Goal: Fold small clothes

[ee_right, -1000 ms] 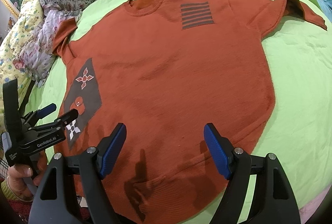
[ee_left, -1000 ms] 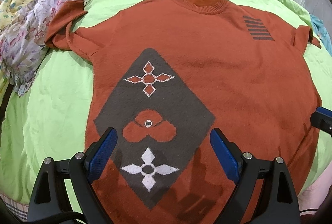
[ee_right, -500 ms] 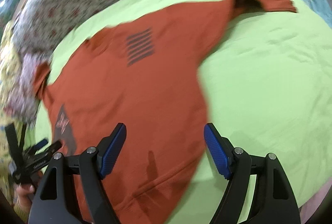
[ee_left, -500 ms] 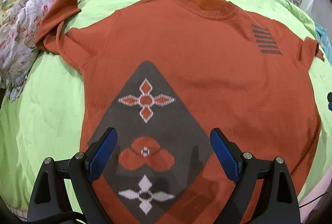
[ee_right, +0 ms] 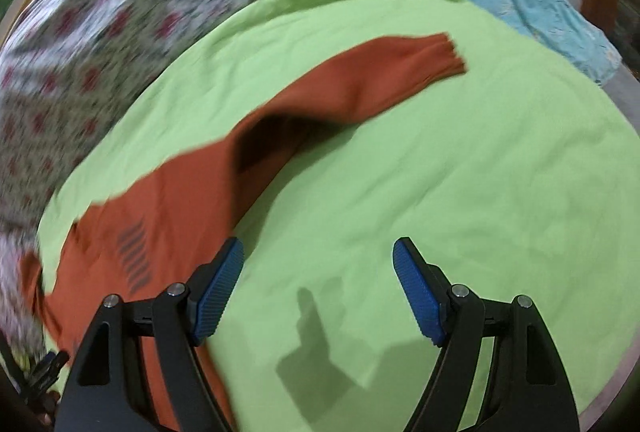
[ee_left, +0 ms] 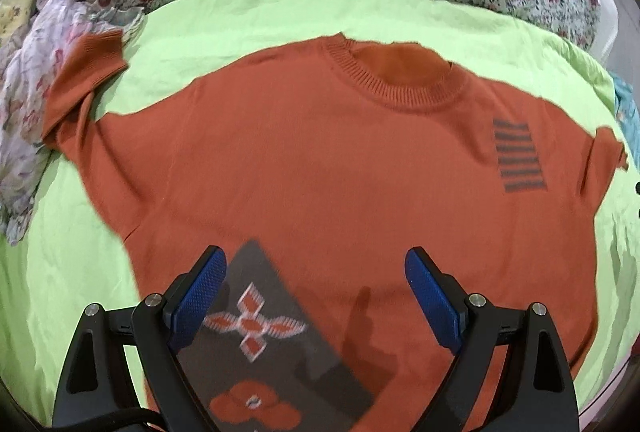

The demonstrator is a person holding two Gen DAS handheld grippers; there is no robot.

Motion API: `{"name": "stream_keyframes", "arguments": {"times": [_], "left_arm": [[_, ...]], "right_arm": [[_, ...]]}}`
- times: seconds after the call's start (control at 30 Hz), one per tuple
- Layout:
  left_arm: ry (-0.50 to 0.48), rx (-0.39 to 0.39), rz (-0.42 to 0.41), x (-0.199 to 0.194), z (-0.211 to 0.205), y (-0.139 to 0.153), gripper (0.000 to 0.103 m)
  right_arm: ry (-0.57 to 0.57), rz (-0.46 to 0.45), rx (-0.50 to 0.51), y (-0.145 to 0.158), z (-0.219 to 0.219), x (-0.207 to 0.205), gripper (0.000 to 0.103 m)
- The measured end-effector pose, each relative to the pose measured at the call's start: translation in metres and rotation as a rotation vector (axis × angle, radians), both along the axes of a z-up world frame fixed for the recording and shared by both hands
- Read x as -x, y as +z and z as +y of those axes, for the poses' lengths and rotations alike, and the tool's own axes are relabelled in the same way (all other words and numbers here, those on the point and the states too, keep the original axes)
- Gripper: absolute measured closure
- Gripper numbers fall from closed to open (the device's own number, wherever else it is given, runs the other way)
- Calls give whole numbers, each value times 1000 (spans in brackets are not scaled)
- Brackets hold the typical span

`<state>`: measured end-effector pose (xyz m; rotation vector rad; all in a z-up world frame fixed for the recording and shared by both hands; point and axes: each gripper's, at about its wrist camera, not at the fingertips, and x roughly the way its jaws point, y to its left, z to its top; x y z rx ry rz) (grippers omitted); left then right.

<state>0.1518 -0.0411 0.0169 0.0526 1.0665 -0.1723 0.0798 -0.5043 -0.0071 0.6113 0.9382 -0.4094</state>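
Rust-orange sweater [ee_left: 320, 171] flat beneath left gripper [ee_left: 316, 296], left of right gripper [ee_right: 318, 288]; jaws wide, empty.

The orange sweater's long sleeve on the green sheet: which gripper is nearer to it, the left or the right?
Right. The right gripper is open above the green sheet, facing the long sleeve ahead. The left gripper is open over the sweater front, near its grey diamond pattern.

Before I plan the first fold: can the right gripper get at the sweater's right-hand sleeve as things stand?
Probably yes. The right gripper is open over bare green sheet, and the orange sleeve lies flat ahead with nothing on or in front of it.
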Motion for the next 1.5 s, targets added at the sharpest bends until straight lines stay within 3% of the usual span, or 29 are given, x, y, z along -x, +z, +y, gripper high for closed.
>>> {"name": "stream_keyframes", "arguments": {"times": [0.1, 0.4, 0.53, 0.57, 0.67, 0.73, 0.8, 0.9, 1.07, 1.2, 1.3, 1.5], "left_arm": [[14, 1, 21, -15, -9, -4, 12], [48, -27, 39, -52, -34, -24, 12], [91, -50, 23, -69, -45, -28, 12], [91, -56, 22, -72, -47, -28, 12], [93, -107, 5, -78, -55, -33, 12], [101, -118, 11, -79, -56, -39, 12], [97, -68, 30, -80, -55, -45, 12], [60, -36, 48, -75, -53, -49, 13], [-2, 8, 11, -51, -29, -29, 14], [-17, 31, 3, -32, -3, -17, 14], [3, 76, -9, -21, 27, -9, 14], [46, 131, -29, -6, 75, -2, 14]], "right_arm": [[-43, 7, -3, -11, -30, -15, 26], [-275, -65, -190, -53, -127, -51, 26], [-303, -78, -175, -58, -141, -60, 27], [-298, -75, -159, -59, -143, -64, 34], [-314, -40, -96, -62, -150, -71, 89], [-326, -77, -143, -62, -152, -66, 95], [-324, -102, -124, -53, -146, -63, 96], [-281, -179, -101, -20, -122, -56, 96], [-130, -292, -44, 45, -61, -63, 96], [88, -389, -11, 96, 15, -89, 96], [296, -450, -54, 122, 91, -109, 96], [655, -423, -173, 116, 240, -146, 96]]}}
